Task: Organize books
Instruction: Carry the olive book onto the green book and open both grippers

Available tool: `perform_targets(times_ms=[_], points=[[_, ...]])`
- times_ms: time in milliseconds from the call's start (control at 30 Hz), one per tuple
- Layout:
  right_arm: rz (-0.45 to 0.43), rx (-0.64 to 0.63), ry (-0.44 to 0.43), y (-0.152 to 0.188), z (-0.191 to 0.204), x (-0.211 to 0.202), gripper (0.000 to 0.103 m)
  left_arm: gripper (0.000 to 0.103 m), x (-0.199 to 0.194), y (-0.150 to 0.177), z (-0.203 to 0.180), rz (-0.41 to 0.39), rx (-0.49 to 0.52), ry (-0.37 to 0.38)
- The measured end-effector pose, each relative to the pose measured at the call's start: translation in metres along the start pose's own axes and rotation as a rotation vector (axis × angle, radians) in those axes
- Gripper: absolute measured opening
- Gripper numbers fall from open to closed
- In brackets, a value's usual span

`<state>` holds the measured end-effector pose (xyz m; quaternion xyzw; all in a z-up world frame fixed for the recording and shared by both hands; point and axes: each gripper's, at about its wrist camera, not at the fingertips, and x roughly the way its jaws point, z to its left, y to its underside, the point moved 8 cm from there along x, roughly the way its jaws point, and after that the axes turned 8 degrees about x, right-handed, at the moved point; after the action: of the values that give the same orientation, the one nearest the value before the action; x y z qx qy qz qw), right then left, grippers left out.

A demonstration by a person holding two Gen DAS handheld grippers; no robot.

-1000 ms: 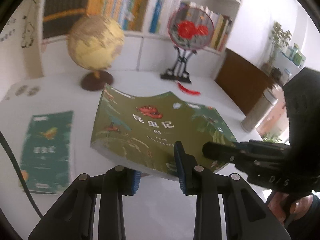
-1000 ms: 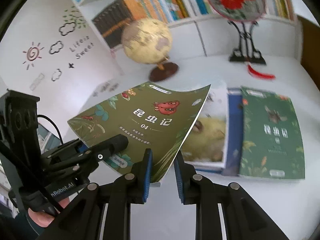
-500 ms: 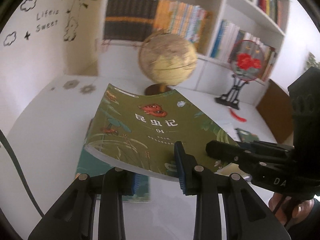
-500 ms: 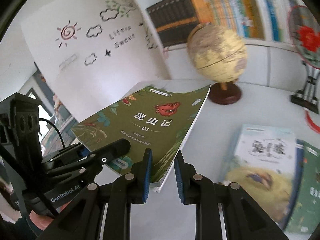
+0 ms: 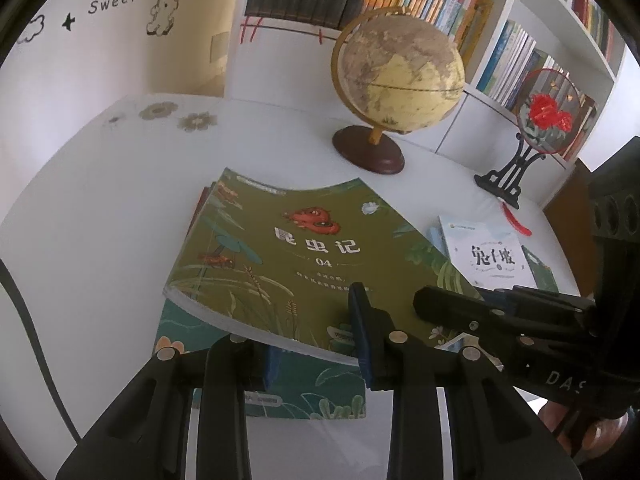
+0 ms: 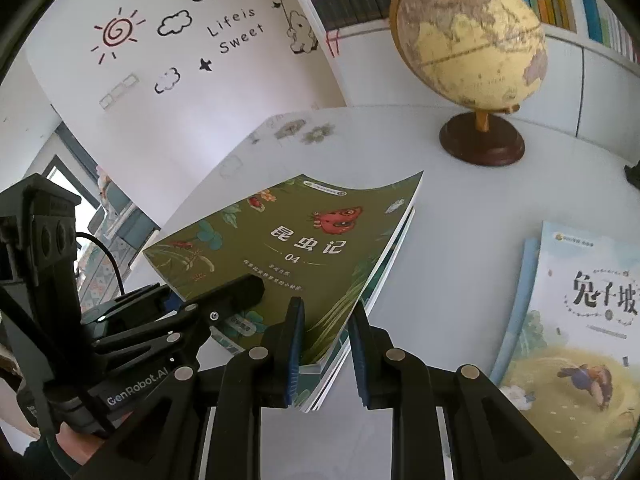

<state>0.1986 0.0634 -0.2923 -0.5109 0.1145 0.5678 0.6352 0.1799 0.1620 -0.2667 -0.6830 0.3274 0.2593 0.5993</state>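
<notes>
Left wrist view shows the olive-green paperback with a red insect on its cover (image 5: 296, 256) carried between two grippers, hovering just above a teal-green book (image 5: 304, 388) that lies flat on the white table (image 5: 100, 216); the edge of at least one more book peeks out at the far left under the carried one. The step in hand looks like stacking: the olive book is brought over the pile and is not yet set down. The left gripper (image 5: 316, 340) pinches the near edge of the book, one blue-padded finger on the cover and the other beneath. In the right wrist view the right gripper (image 6: 326, 348) grips the book's near right corner the same way, fingers closed on the pages. Both grippers tilt steeply down toward the table, side by side along the near edge. Next, I judge, the book must be lowered level and squared with the pile's edges before the fingers let go. To the right lie a pale illustrated book (image 6: 580, 344) and others; a yellow globe on a brown base (image 5: 400, 80) stands at the far side.
</notes>
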Motion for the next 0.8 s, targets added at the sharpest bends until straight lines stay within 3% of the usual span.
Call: perform_targets(times_ms=[367, 567, 800], points=[[0.058, 0.035, 0.011, 0.010, 0.000, 0.016, 0.023, 0.027, 0.013, 0.019, 0.011, 0.053, -0.040, 0.015], [0.097, 0.075, 0.003, 0.017, -0.005, 0.026, 0.023, 0.033, 0.015, 0.037, 0.024, 0.102, -0.116, 0.026], [0.138, 0.049, 0.014, 0.023, 0.003, 0.046, 0.023, 0.033, 0.012, 0.054, 0.051, 0.128, -0.188, -0.075]])
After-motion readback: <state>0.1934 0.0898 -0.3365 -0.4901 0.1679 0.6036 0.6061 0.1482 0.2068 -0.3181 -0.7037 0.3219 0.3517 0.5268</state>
